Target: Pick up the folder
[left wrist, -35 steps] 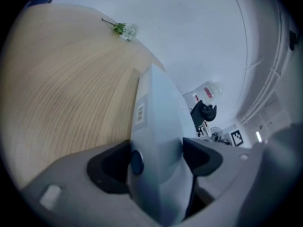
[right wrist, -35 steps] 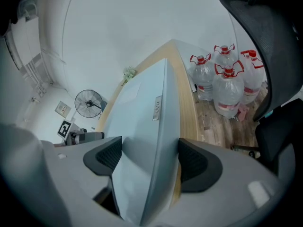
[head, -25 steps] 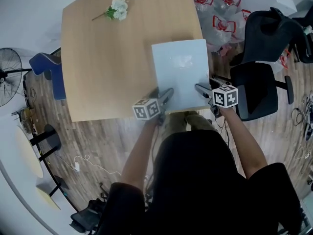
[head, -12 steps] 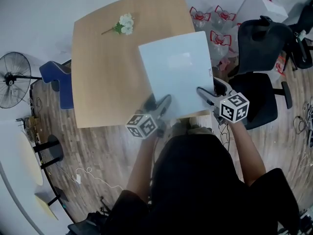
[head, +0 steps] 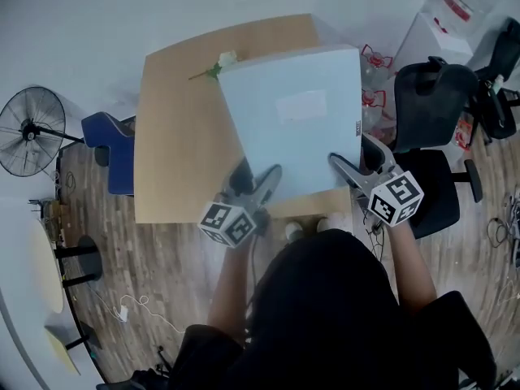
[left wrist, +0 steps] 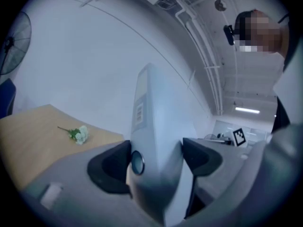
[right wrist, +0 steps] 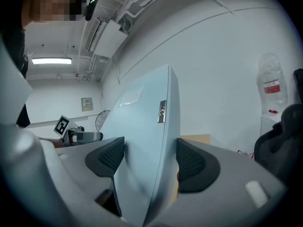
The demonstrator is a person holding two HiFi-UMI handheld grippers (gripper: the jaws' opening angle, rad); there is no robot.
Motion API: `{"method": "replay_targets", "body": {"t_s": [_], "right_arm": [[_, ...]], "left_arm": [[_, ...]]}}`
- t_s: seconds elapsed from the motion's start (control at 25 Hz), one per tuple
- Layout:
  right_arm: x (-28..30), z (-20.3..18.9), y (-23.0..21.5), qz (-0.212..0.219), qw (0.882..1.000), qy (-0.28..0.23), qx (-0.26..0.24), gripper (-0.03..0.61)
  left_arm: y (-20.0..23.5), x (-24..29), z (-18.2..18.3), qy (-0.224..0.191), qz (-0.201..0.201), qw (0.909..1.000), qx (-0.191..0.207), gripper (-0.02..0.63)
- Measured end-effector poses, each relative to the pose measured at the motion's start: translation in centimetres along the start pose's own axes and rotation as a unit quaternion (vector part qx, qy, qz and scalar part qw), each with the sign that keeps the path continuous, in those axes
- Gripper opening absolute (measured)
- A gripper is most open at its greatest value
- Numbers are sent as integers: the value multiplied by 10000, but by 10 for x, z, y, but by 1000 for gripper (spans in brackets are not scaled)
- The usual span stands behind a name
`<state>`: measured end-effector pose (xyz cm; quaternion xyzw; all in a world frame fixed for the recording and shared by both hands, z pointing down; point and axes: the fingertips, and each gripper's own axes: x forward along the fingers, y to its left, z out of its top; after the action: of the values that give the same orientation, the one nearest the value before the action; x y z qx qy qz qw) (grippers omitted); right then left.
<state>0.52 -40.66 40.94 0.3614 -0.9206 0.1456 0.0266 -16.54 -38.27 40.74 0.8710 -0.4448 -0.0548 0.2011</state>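
Nearest the camera is the person's dark-clothed torso, forearms reaching fwd to the two grippers. The left gripper [head: 258, 179] is clamped on the near left corner of the folder [head: 296, 120] – in its own view both dark pads press the folder's thick spine edge, right by a round metal ring hole. The right gripper [head: 355, 159] grips the near right corner the same way, w/ its ribbed pads set wide on either face of the pale blue cover and a small label strip on the spine just above them. The folder is held up over the table [head: 175, 149], clear of the top, its white label rectangle facing the head camera. Its far left corner covers part of the small white flower sprig [head: 221, 62] lying on the wood. Beyond: a blue chair [head: 114, 149] at the table's left side, a standing fan [head: 31, 131] further left, black office chairs [head: 431, 96] to the right – and a plain light wall behind.
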Motion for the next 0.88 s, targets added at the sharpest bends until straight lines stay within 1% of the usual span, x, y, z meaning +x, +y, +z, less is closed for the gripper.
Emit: {"method": "replay_targets", "body": {"t_s": [0.16, 0.24, 0.4, 0.56, 0.68, 0.88], "right_arm": [[-2, 21, 13, -75, 9993, -216, -283, 345], [-3, 26, 17, -116, 9991, -259, -321, 344], [-3, 31, 23, -120, 9990, -286, -333, 344], [-4, 34, 27, -51, 9981, -322, -514, 338], [1, 37, 30, -52, 9974, -341, -632, 339], [12, 39, 36, -76, 9982, -275, -528, 337]], "left_arm": [[-6, -7, 20, -197, -103, 9994, 252, 351], [-8, -10, 27, -248, -128, 9991, 320, 351], [-12, -14, 35, -328, -118, 9981, 513, 351], [-15, -17, 39, -374, -121, 9968, 696, 351], [-12, -19, 43, -405, -110, 9963, 753, 351], [-2, -24, 50, -441, -71, 9956, 821, 351]]}}
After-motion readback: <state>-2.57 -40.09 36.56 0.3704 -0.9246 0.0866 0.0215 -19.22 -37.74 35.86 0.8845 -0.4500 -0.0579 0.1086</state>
